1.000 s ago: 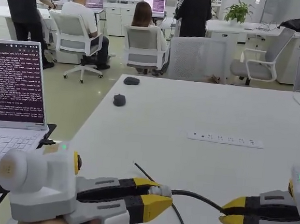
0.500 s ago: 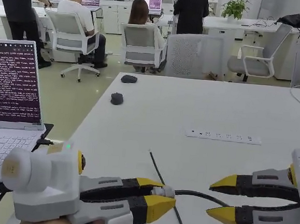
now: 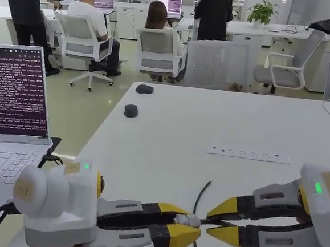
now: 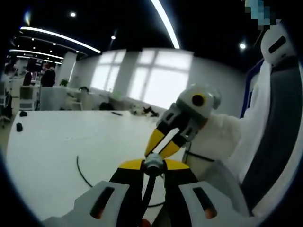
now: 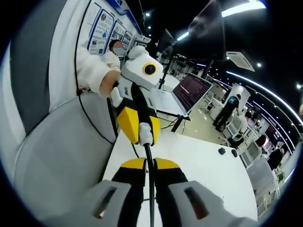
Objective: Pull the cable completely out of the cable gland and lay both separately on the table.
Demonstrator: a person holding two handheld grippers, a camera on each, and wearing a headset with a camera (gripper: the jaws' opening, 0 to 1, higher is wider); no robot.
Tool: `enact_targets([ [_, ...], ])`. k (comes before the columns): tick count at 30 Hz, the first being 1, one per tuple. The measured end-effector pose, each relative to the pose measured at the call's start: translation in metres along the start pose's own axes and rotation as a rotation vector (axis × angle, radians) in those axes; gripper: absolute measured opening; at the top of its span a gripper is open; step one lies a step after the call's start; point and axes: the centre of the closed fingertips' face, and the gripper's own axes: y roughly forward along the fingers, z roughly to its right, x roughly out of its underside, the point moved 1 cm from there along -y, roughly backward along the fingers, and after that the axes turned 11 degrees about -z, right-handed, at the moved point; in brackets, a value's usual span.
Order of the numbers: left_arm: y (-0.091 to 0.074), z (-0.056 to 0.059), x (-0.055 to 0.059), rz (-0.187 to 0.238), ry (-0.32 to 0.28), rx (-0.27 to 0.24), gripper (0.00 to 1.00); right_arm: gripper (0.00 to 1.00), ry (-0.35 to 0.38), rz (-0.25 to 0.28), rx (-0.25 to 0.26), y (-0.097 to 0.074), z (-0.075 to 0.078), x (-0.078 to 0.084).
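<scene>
My left gripper (image 3: 186, 230) is shut on the small pale cable gland (image 3: 186, 219), low over the white table (image 3: 222, 122). In the left gripper view the gland (image 4: 154, 163) sits between the yellow jaw tips. The thin black cable (image 3: 201, 192) leaves the gland, passes between the jaws of my right gripper (image 3: 207, 223), and curves over the table. The right gripper is open, its jaws narrowly around the cable just right of the gland. In the right gripper view the cable (image 5: 150, 189) runs up between the jaws to the gland (image 5: 146, 134). More cable (image 4: 83, 172) lies on the table.
An open laptop (image 3: 13, 94) stands at the left edge of the table. A white power strip (image 3: 248, 154) lies mid-table, and two dark mice (image 3: 131, 110) (image 3: 144, 88) lie farther back. Beyond the table are office chairs and people at desks.
The right gripper let go of the cable, opened, and moved left until its jaws sat around the cable next to the gland. The cable's loose part shifted on the table.
</scene>
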Motion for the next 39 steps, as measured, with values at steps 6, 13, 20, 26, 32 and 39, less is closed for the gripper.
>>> enact_targets([
  [6,0.001,0.001,0.002,-0.006,0.002,0.001,0.16,0.04,0.002,-0.001,-0.006,0.001,-0.003,0.003],
  [13,0.003,0.002,-0.001,-0.006,0.008,0.007,0.16,0.04,0.026,0.019,0.004,-0.002,-0.001,0.005],
  [20,-0.004,-0.001,0.002,-0.007,0.001,-0.001,0.16,0.04,0.066,-0.003,0.036,-0.005,0.005,0.021],
  [26,-0.011,-0.005,0.000,0.017,-0.022,-0.018,0.16,0.04,0.148,-0.033,0.069,-0.010,0.007,0.045],
  [32,-0.012,-0.005,0.001,0.022,-0.024,-0.027,0.16,0.04,0.206,-0.058,0.090,-0.015,0.004,0.062],
  [39,-0.012,0.002,0.001,0.036,-0.022,-0.024,0.16,0.04,0.255,-0.079,0.107,-0.020,-0.004,0.073],
])
